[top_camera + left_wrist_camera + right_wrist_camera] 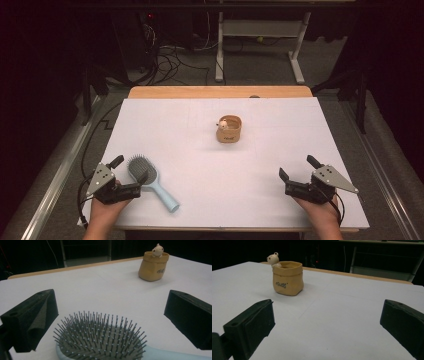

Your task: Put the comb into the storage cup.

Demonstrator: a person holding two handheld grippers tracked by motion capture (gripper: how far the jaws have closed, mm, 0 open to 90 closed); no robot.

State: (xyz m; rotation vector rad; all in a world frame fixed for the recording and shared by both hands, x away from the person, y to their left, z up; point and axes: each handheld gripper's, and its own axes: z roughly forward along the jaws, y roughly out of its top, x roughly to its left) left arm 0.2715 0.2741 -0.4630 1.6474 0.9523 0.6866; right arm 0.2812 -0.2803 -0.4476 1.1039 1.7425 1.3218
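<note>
The white rectangular tabletop [200, 165] carries everything. Near its front left corner lies a pale blue plastic hairbrush [150, 181] with dark bristles facing up, its handle pointing toward the front edge. The left claw [131, 169] stands wide at that corner, its jaws either side of the brush head without touching it. The right claw [299, 167] is wide and empty near the front right corner. A small tan ceramic sack-shaped pot [229, 129] with a white bear figure [223, 121] on its rim stands upright toward the middle of the far edge.

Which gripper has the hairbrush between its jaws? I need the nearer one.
The left gripper: the hairbrush head lies between its open jaws. The right gripper has only bare table.
</note>
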